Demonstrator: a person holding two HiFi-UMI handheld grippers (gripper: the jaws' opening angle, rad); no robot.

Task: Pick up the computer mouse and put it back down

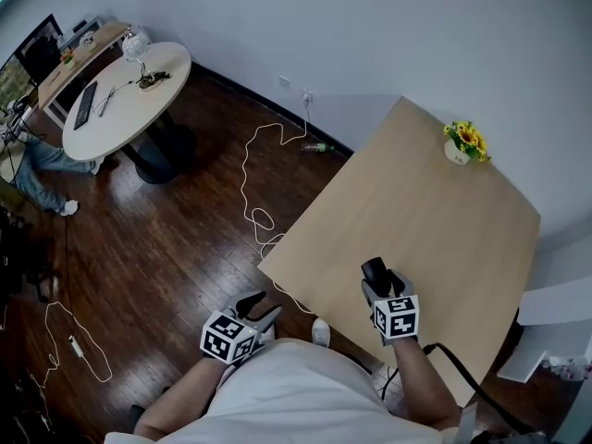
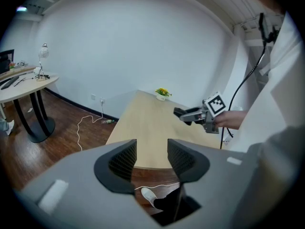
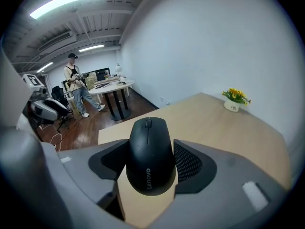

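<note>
While right gripper (image 3: pixel 151 165) clamps mouse (image 3: pixel 147 144), over table (image 3: pixel 219 123)

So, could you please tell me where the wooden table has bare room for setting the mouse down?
Nearly the whole table is bare: the stretch between the right gripper, shut on the mouse, at the near edge and the flower pot at the far corner. Only that far corner is taken. The left gripper is open, off the table.

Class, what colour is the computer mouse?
Black; the computer mouse shows best in the right gripper view.
</note>
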